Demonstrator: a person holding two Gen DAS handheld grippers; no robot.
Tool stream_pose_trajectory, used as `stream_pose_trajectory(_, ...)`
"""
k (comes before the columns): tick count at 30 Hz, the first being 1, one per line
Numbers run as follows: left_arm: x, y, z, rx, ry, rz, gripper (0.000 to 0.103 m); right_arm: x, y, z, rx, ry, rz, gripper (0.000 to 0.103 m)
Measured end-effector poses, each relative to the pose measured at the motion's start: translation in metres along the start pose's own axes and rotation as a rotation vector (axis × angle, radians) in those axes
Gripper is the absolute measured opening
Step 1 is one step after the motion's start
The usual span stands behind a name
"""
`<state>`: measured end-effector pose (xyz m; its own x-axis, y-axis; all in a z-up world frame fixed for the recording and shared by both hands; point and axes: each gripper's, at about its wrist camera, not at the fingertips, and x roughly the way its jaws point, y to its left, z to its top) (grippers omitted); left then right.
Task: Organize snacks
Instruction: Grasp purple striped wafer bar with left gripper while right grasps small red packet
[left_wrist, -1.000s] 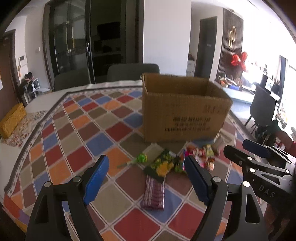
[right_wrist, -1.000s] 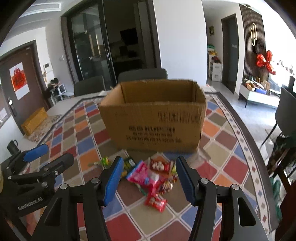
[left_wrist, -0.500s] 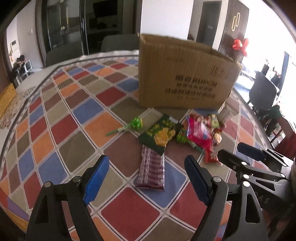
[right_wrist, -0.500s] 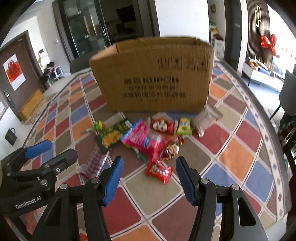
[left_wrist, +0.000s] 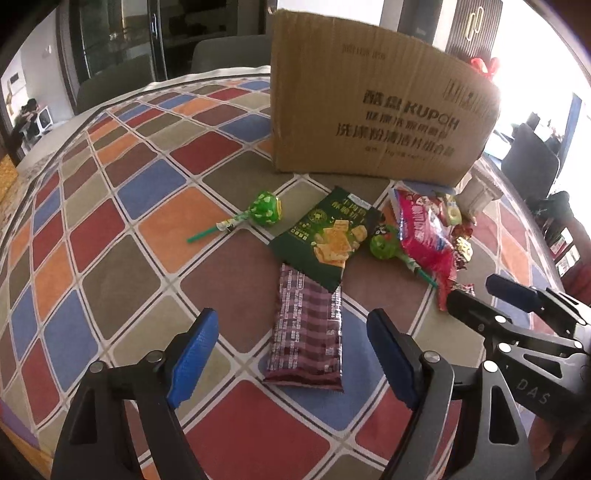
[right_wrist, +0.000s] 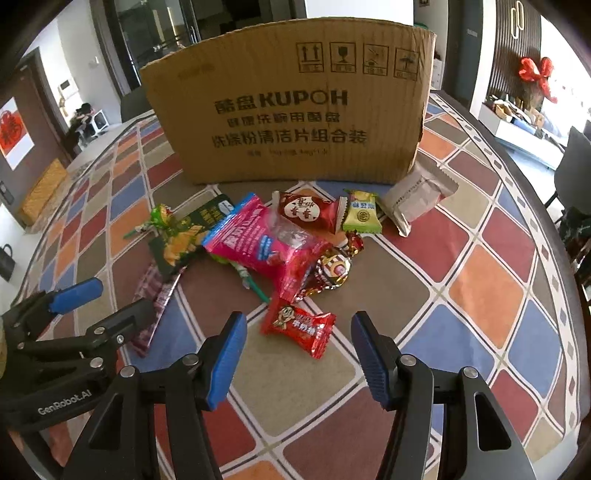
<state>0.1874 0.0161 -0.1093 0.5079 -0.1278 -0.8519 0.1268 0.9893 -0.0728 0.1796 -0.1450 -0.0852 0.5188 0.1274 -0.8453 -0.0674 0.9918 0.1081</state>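
- The left gripper (left_wrist: 291, 354) hangs over the tabletop (left_wrist: 110, 229) with nothing between its blue pads; its jaws are closing a little, and the purple checked packet (left_wrist: 304, 332) lies on the cloth beyond the gap, untouched.
- The right gripper (right_wrist: 297, 354) stands with its jaws apart and empty, the small red candy packet (right_wrist: 297, 326) lying on the cloth just ahead of the gap.
- The cardboard box (right_wrist: 291, 110) stands upright at 12 o'clock from both grippers, printed side facing them, on the chequered cloth.
- All the snacks lie loose on the tabletop in front of the box, at its foot.
- The pink bag (right_wrist: 264, 243) sits in the middle of the heap, partly over a green lollipop (left_wrist: 384, 245) whose stick pokes out toward 5 o'clock.
- The dark green chip bag (left_wrist: 327, 236) lies at 9 o'clock from the pink bag, its lower corner overlapping the top of the purple checked packet.
- A grey-brown packet (right_wrist: 417, 195) rests against the box's right corner, at 2 o'clock from the heap.
- A dark red round-label packet (right_wrist: 304, 212) and a light green candy (right_wrist: 360, 218) lie side by side just before the box.
- A gold-foil sweet (right_wrist: 332, 271) lies at 4 o'clock from the pink bag, touching it.
- A second green lollipop (left_wrist: 264, 210) lies apart at 10 o'clock from the chip bag.
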Motion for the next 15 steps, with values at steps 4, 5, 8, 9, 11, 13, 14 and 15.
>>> stream_pose_trajectory(4, 0.009, -0.001, 0.001, 0.004, 0.010, 0.002, 0.078, 0.006, 0.000, 0.002, -0.010, 0.006, -0.016, 0.060)
stream_pose_trajectory(5, 0.011, -0.001, 0.001, 0.005, 0.012, 0.002, 0.077, 0.008, 0.000, 0.002, -0.012, 0.007, -0.022, 0.060)
stream_pose_trajectory(8, 0.016, -0.002, 0.002, 0.004, 0.019, 0.008, 0.072, 0.011, 0.002, 0.003, -0.021, 0.011, -0.029, 0.060)
stream_pose_trajectory(9, 0.017, -0.002, 0.002, 0.006, 0.016, 0.014, 0.072, 0.011, 0.002, 0.003, -0.023, 0.012, -0.027, 0.060)
stream_pose_trajectory(11, 0.017, -0.004, 0.004, 0.014, 0.013, 0.021, 0.066, 0.012, 0.004, 0.003, -0.030, 0.010, -0.028, 0.060)
stream_pose_trajectory(13, 0.017, -0.005, 0.004, 0.021, 0.012, 0.026, 0.059, 0.013, 0.006, 0.001, -0.039, 0.013, -0.036, 0.058)
stream_pose_trajectory(14, 0.017, -0.006, 0.004, 0.027, 0.011, 0.026, 0.055, 0.014, 0.007, 0.001, -0.040, 0.016, -0.039, 0.056)
stream_pose_trajectory(15, 0.017, -0.007, 0.004, 0.034, 0.009, 0.030, 0.053, 0.015, 0.007, 0.001, -0.041, 0.021, -0.040, 0.053)
